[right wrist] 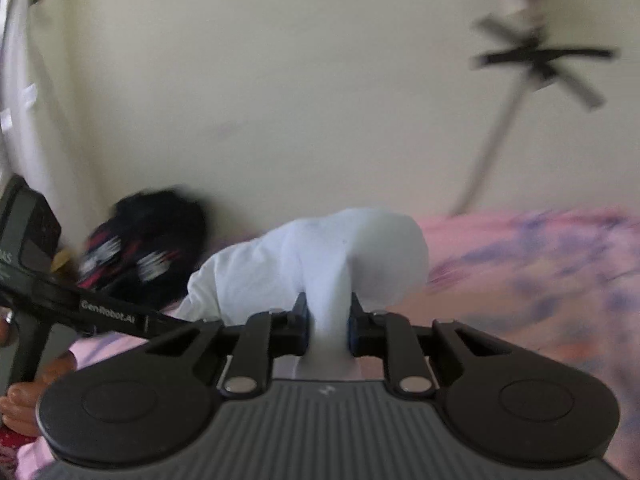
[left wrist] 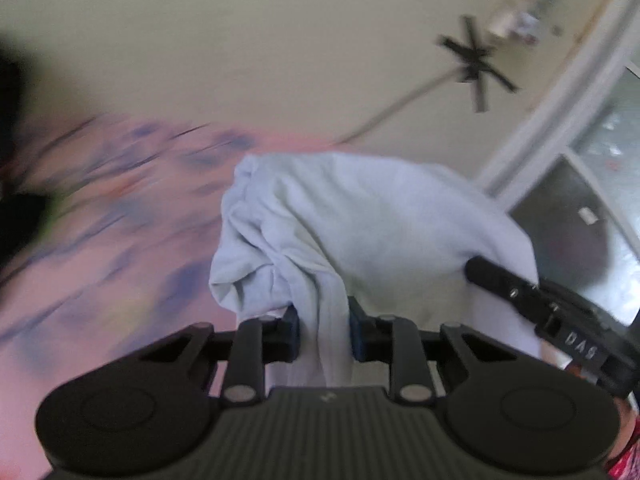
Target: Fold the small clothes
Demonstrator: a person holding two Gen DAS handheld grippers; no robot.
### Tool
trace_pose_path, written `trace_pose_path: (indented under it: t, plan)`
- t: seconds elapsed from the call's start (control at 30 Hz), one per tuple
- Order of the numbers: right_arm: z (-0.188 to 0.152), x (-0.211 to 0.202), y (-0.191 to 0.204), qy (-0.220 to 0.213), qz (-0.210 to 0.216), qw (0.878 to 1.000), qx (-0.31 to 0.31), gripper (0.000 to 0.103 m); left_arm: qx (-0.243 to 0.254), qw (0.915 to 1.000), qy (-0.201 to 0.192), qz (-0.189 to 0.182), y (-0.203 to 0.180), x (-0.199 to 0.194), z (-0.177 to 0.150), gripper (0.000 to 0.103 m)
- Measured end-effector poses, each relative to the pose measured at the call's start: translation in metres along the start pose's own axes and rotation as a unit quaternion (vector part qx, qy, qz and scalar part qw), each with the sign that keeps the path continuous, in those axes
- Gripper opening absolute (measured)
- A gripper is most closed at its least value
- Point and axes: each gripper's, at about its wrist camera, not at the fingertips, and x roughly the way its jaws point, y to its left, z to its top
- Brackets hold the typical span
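Left wrist view: we record the left gripper [left wrist: 322, 330] at lower centre of the frame, its fingers [left wrist: 292, 330] drawn narrow and pinching a fold of a pale blue-white garment [left wrist: 360, 220]. The cloth rises from the pinch and spreads across the centre of the frame in loose creases. At right of centre, one dark finger of the right gripper [left wrist: 500, 276] presses into the same cloth. A pink bedspread [left wrist: 100, 240] with blue and purple patches fills the left of the frame, heavily blurred. A dark ceiling fan [left wrist: 476, 64] sits at upper right, and a white-framed window [left wrist: 592, 184] runs down the right edge.

In the right wrist view, we note the right gripper [right wrist: 328, 330] at lower centre, fingers [right wrist: 358, 330] likewise narrow and clamped on a bunched neck of the garment [right wrist: 320, 264]. The cloth swells above the pinch at centre frame and trails to the left toward the left gripper [right wrist: 108, 314], which enters from the left edge; we cannot tell its finger state from this angle. A hand [right wrist: 24, 396] grips that tool's handle at lower left. A dark bundle with red and white markings [right wrist: 144, 248] lies at left of centre. The bedspread [right wrist: 540, 280] occupies the right of the frame, with the fan [right wrist: 540, 64] at upper right.
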Motion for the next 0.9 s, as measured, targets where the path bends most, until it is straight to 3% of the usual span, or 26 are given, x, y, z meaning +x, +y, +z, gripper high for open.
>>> trace_pose_path:
  t: [0.13,0.23,0.27,0.3,0.33,0.37,0.47,0.63,0.9]
  plan:
    - [0.029,0.000,-0.076,-0.030,-0.094,0.995,0.004,0.011,0.043,0.9980,-0.002,-0.045,-0.073,0.079,0.057,0.022]
    - [0.036,0.018,-0.134,-0.021,-0.147,0.989,0.013,0.014,0.059,0.9979,0.005,-0.025,-0.109,0.146,0.074,0.026]
    - [0.034,0.027,-0.150,-0.005,-0.167,0.986,0.016,0.021,0.062,0.9980,0.013,-0.006,-0.114,0.164,0.074,0.026]
    - [0.030,0.036,-0.164,0.015,-0.191,0.981,0.025,0.044,0.062,0.9975,0.027,0.022,-0.117,0.185,0.072,0.026]
    - [0.023,0.041,-0.176,0.028,-0.206,0.977,0.038,0.056,0.059,0.9969,0.037,0.035,-0.117,0.198,0.067,0.026]
    - [0.016,0.041,-0.183,0.027,-0.209,0.976,0.048,0.057,0.056,0.9969,0.041,0.036,-0.117,0.203,0.062,0.029]
    - [-0.005,0.027,-0.191,0.010,-0.193,0.978,0.076,0.056,0.070,0.9950,0.044,0.056,-0.114,0.207,0.040,0.046]
    - [-0.026,-0.015,-0.176,-0.031,-0.169,0.976,0.134,0.057,0.113,0.9892,0.032,0.087,-0.124,0.179,0.000,0.050]
    - [-0.066,-0.058,-0.121,-0.017,-0.117,0.981,0.151,0.058,0.121,0.9842,0.009,0.129,-0.111,0.123,-0.044,0.068]
